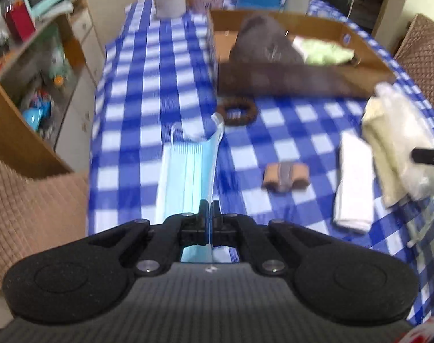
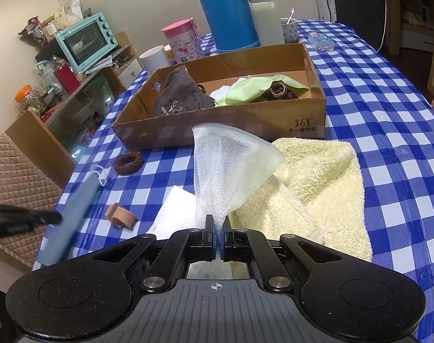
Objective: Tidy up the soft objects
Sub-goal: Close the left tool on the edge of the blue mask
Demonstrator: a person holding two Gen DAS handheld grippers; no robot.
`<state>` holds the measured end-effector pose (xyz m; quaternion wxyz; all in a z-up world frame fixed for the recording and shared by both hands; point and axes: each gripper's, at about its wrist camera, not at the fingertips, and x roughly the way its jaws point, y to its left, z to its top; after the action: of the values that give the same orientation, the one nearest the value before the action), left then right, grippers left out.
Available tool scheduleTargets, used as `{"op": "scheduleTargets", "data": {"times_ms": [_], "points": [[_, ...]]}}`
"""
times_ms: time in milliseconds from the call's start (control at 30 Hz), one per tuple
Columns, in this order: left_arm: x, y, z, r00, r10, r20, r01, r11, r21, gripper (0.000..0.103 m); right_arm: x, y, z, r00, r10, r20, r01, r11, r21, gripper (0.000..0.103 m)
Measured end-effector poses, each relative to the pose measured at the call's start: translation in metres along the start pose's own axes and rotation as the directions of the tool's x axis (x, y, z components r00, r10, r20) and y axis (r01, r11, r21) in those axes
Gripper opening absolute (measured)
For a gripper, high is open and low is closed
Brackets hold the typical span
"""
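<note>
My left gripper (image 1: 209,206) is shut on the edge of a light blue face mask (image 1: 185,168), which hangs off the checked cloth. My right gripper (image 2: 217,220) is shut on a white mesh net (image 2: 231,165), held above a cream towel (image 2: 317,185). A cardboard box (image 2: 245,123) at the back holds a grey pouch (image 2: 182,97), a green cloth (image 2: 254,91) and dark hair ties. A brown scrunchie (image 2: 128,163), a tan padded piece (image 2: 121,214) and a white folded cloth (image 2: 176,211) lie on the table. In the right wrist view the mask (image 2: 71,217) hangs at the left gripper (image 2: 56,217).
Behind the box stand a blue flask (image 2: 225,11), a white bottle (image 2: 267,17), a pink cup (image 2: 184,43) and a white mug (image 2: 155,57). A shelf with a teal oven (image 2: 85,41) lines the left wall. Quilted chairs flank the table (image 2: 374,108).
</note>
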<state>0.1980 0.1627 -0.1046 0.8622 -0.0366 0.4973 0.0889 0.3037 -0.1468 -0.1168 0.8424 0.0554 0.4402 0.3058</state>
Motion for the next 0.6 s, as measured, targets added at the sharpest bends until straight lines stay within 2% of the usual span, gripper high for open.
{"op": "scheduleTargets", "data": {"times_ms": [100, 167, 200, 300, 400, 467, 533, 567, 600], "points": [[0.014, 0.001, -0.005, 0.999, 0.010, -0.033, -0.011, 1.000, -0.012, 0.011, -0.001, -0.001, -0.001, 1.000, -0.005, -0.004, 0.005, 1.000, 0.003, 0.003], [0.019, 0.004, -0.006, 0.999, 0.016, -0.038, -0.016, 1.000, -0.014, 0.030, -0.001, -0.002, -0.002, 1.000, -0.007, -0.009, 0.007, 1.000, 0.008, 0.003], [0.021, 0.005, -0.006, 0.999, 0.026, -0.040, -0.027, 1.000, -0.015, 0.043, -0.001, -0.002, -0.002, 1.000, -0.007, -0.011, 0.007, 1.000, 0.011, 0.003], [0.028, 0.009, -0.006, 0.996, 0.076, -0.039, -0.076, 0.997, -0.010, 0.051, 0.000, -0.003, -0.003, 1.000, -0.005, -0.019, 0.006, 1.000, 0.025, 0.003], [0.038, 0.017, -0.007, 0.996, 0.076, -0.056, -0.078, 0.997, -0.025, 0.053, 0.001, -0.002, -0.003, 1.000, -0.004, -0.022, 0.004, 1.000, 0.025, 0.003], [0.038, 0.022, -0.007, 0.998, 0.054, -0.042, -0.056, 0.998, -0.041, 0.048, 0.002, -0.001, -0.003, 1.000, -0.003, -0.022, 0.004, 1.000, 0.023, 0.003], [0.037, 0.025, -0.007, 0.999, 0.021, -0.031, -0.023, 0.998, -0.052, 0.019, 0.002, -0.001, -0.003, 1.000, -0.002, -0.023, 0.003, 1.000, 0.022, 0.003], [0.036, 0.025, -0.006, 0.999, 0.029, -0.029, -0.030, 0.999, -0.041, 0.017, 0.003, 0.000, -0.003, 1.000, -0.003, -0.024, 0.003, 1.000, 0.019, 0.003], [0.035, 0.024, -0.006, 0.999, 0.031, -0.028, -0.032, 0.999, -0.027, 0.009, 0.003, 0.001, -0.003, 1.000, -0.003, -0.025, 0.003, 1.000, 0.018, 0.003]]}}
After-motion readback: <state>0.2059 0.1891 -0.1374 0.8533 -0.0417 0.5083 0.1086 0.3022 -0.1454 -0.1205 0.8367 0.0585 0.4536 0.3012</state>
